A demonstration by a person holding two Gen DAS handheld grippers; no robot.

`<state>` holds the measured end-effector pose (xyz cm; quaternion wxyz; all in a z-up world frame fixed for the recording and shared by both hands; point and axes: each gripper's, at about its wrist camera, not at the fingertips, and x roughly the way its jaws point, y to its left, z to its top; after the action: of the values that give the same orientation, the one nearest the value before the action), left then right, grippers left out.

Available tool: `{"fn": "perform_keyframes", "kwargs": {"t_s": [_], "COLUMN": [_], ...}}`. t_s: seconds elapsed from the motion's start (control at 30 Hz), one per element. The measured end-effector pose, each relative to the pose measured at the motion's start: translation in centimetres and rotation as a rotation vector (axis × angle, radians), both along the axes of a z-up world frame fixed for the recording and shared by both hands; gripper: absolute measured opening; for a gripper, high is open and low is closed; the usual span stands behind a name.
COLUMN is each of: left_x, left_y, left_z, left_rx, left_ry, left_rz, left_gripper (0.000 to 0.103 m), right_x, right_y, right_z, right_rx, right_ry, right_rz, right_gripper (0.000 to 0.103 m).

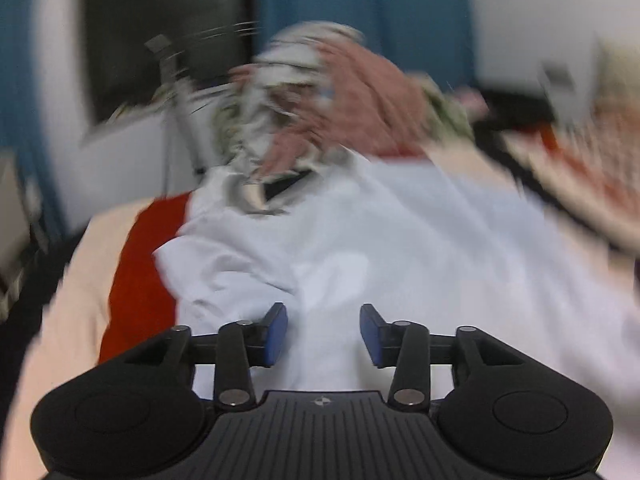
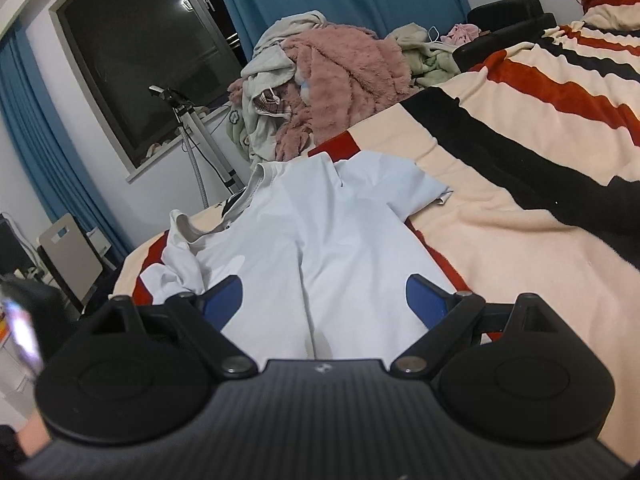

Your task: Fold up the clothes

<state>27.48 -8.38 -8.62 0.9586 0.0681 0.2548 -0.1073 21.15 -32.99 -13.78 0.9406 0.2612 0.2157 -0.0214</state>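
Observation:
A white T-shirt lies spread on the striped bed blanket, collar toward the far end, its left sleeve bunched up. It also shows in the blurred left wrist view. My left gripper is open and empty just above the shirt's near part. My right gripper is open wide and empty over the shirt's near hem, with a lengthwise crease between its blue pads.
A pile of unfolded clothes, pink fleece on top, sits at the far end of the bed. A stand rises by the dark window. More striped bedding is heaped at the far right. A chair stands at the left.

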Motion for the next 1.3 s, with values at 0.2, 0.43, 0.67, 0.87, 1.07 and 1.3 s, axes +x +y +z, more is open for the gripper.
{"fn": "perform_keyframes", "kwargs": {"t_s": [0.2, 0.43, 0.67, 0.87, 1.07, 1.3], "left_x": [6.1, 14.1, 17.8, 20.6, 23.9, 16.2], "left_y": [8.1, 12.5, 15.6, 23.5, 31.0, 35.8], "left_z": [0.6, -1.6, -0.7, 5.8, 10.6, 8.1], "left_rx": [-0.406, -0.558, -0.437, -0.269, -0.034, -0.370], "left_ry": [0.050, 0.098, 0.130, 0.099, 0.047, 0.126], "left_rz": [0.319, 0.361, 0.259, 0.301, 0.648, 0.602], "left_gripper": [0.043, 0.049, 0.002, 0.001, 0.011, 0.050], "right_x": [0.3, 1.5, 2.7, 3.2, 4.0, 4.2], "right_y": [-0.1, 0.9, 2.5, 3.9, 5.3, 5.3], "right_z": [-0.6, -1.8, -2.5, -2.1, -2.0, -2.1], "right_rx": [-0.006, -0.085, -0.173, -0.210, -0.281, -0.282], "right_ry": [0.018, 0.048, 0.080, 0.076, 0.065, 0.067], "right_rz": [-0.004, 0.006, 0.017, 0.032, 0.049, 0.051], "right_gripper": [0.090, 0.090, 0.090, 0.090, 0.090, 0.090]}}
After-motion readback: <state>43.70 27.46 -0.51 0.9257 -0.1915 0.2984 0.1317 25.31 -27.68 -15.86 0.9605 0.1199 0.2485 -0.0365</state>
